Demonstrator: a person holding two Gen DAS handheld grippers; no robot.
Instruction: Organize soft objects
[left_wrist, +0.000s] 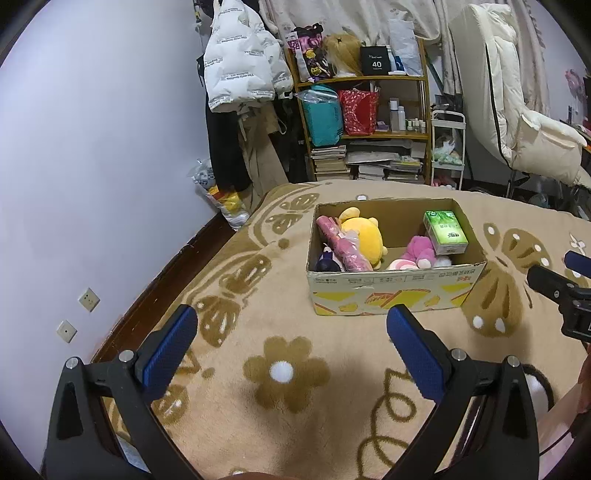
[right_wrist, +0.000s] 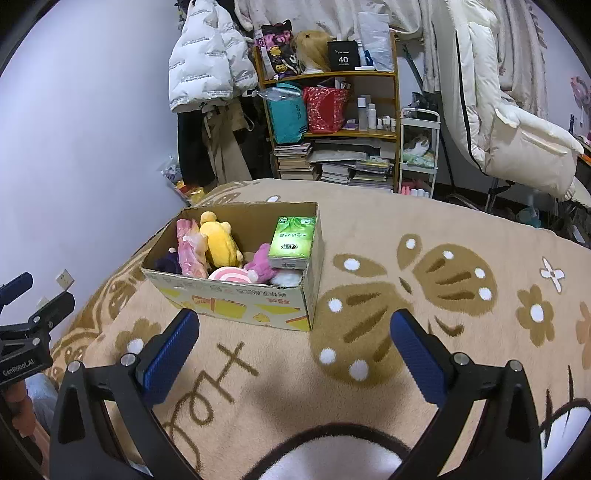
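An open cardboard box (left_wrist: 391, 293) (right_wrist: 236, 301) stands on the bed's beige blanket. Inside lie a yellow plush (left_wrist: 364, 234) (right_wrist: 219, 240), a pink wrapped roll (left_wrist: 341, 243) (right_wrist: 188, 253), a dark purple toy (left_wrist: 327, 263), a pink plush (left_wrist: 419, 251) (right_wrist: 260, 264), a pink-white swirl toy (right_wrist: 229, 275) and a green tissue pack (left_wrist: 445, 230) (right_wrist: 291, 242). My left gripper (left_wrist: 291, 336) is open and empty, above the blanket in front of the box. My right gripper (right_wrist: 293, 338) is open and empty, in front of the box's right corner.
The bed's left edge (left_wrist: 177, 266) meets a dark wooden frame by the wall. Beyond the bed stand a cluttered shelf (left_wrist: 364, 110) with stacked books, hanging coats (left_wrist: 240, 59) and a white cart (left_wrist: 447, 147). The other gripper shows at the left wrist view's right edge (left_wrist: 561, 291).
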